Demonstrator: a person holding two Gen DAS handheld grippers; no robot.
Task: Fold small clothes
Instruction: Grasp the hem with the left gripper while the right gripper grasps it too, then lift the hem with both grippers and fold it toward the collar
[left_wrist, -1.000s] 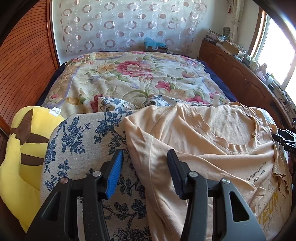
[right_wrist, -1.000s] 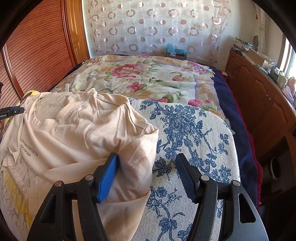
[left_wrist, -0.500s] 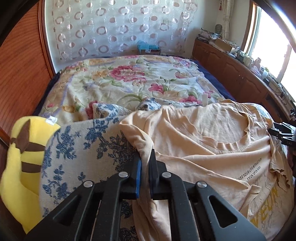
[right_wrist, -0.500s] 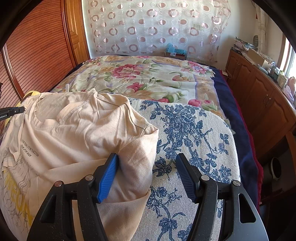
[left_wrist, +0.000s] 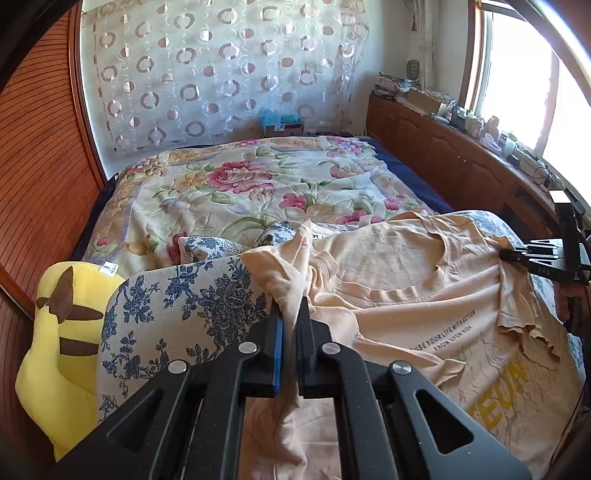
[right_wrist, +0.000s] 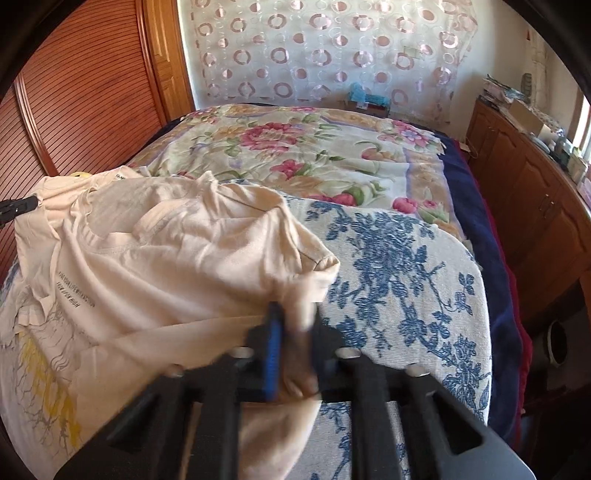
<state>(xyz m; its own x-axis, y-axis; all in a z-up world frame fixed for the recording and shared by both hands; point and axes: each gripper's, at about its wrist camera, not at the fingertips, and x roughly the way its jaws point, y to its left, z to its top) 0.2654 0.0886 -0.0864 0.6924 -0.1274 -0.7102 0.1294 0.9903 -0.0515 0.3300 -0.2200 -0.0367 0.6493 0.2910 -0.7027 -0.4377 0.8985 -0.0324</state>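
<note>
Your left gripper (left_wrist: 290, 325) is pinching a bunched fold of the peach t-shirt (left_wrist: 399, 295) at its sleeve edge, jaws clamped tight on the fabric and pulling it up into a little peak. Your right gripper (right_wrist: 293, 332) is doing the same on the other side, jaws squeezed onto the sleeve of the t-shirt (right_wrist: 166, 266), though that view is blurry right at the tips. The shirt is lying front up and wrinkled on the blue floral board cover (right_wrist: 399, 266), printed text and yellow graphic showing. Just beside the board on the left, a yellow plush toy (left_wrist: 62, 343) is sitting. Farther back, the bed with the flowered quilt (left_wrist: 251, 188) is stretching toward the circle-patterned curtain (left_wrist: 221, 74), with wooden cabinets (left_wrist: 461, 162) running along under the window.
</note>
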